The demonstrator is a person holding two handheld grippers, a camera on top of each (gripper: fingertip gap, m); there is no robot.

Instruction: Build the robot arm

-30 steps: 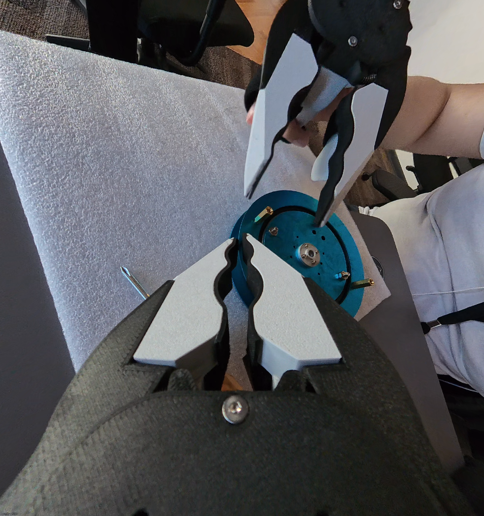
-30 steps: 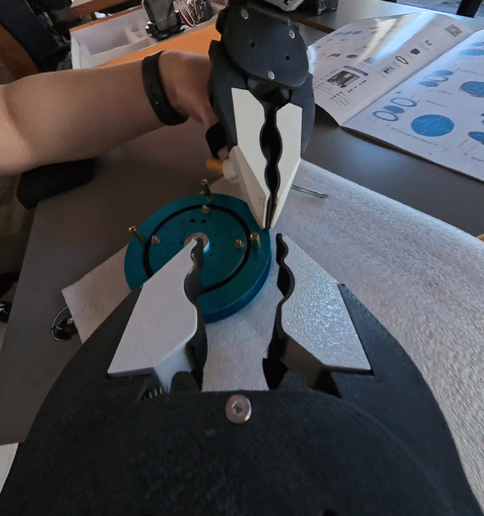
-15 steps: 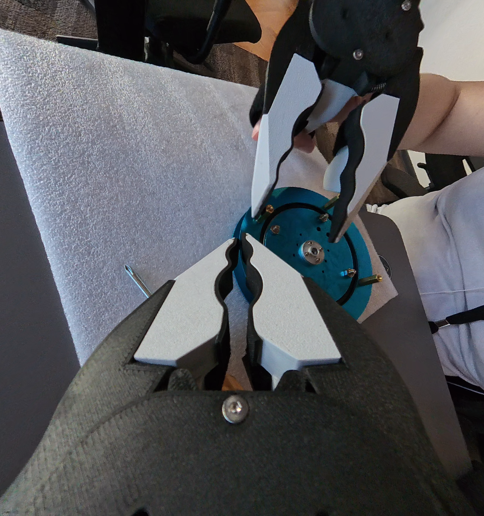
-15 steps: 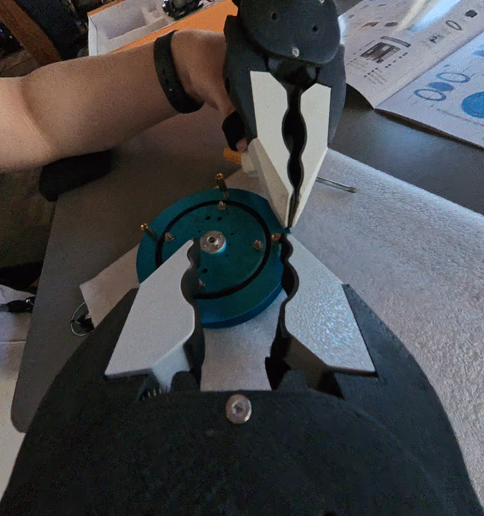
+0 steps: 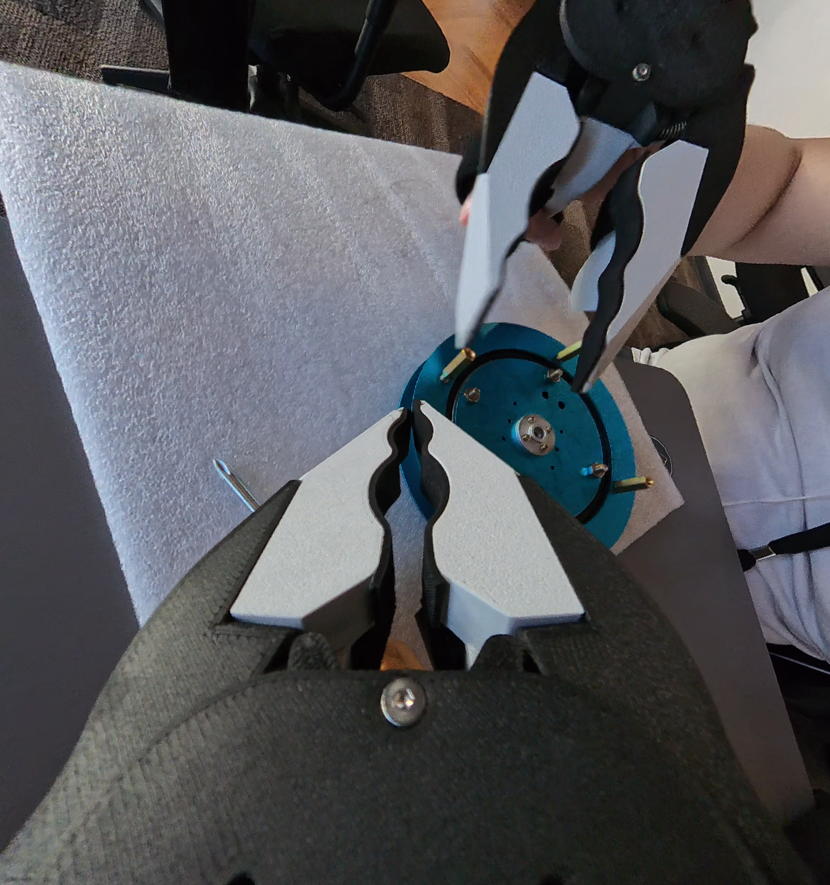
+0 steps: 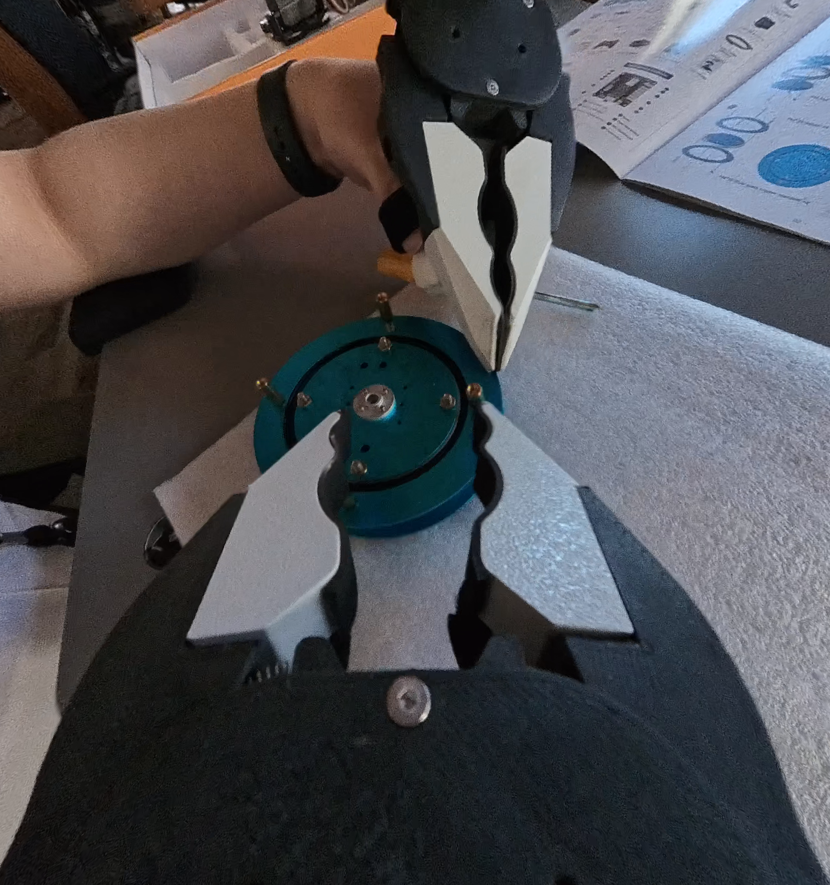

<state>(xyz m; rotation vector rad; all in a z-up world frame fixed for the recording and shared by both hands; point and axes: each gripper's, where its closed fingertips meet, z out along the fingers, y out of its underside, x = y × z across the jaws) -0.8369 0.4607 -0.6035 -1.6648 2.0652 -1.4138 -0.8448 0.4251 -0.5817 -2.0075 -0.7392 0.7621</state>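
A blue round disc (image 5: 523,469) with a silver hub and several brass standoffs (image 5: 456,364) lies on white foam near the table's corner. My left gripper (image 5: 410,412) is shut and empty, its tips at the disc's rim. The right wrist view shows the left gripper (image 6: 497,364) the same way. My right gripper (image 6: 408,414) is open and hovers over the disc (image 6: 403,459). One fingertip is near the hub and the other by a standoff (image 6: 474,390). The left wrist view shows the right gripper (image 5: 523,361) open above the disc's far side.
A screwdriver with an orange handle (image 6: 394,266) lies on the foam sheet (image 5: 236,263) under my left gripper, its metal tip (image 5: 236,483) sticking out. A printed sheet (image 6: 763,119) lies on the grey table (image 6: 691,249). The person's torso (image 5: 787,455) is beside the table's edge. The left gripper's tips are roughly 5 cm from the right gripper's.
My right gripper has moved forward over the disc and stayed open; its fingers now straddle the inner plate. My left gripper has stayed shut at the disc's rim.
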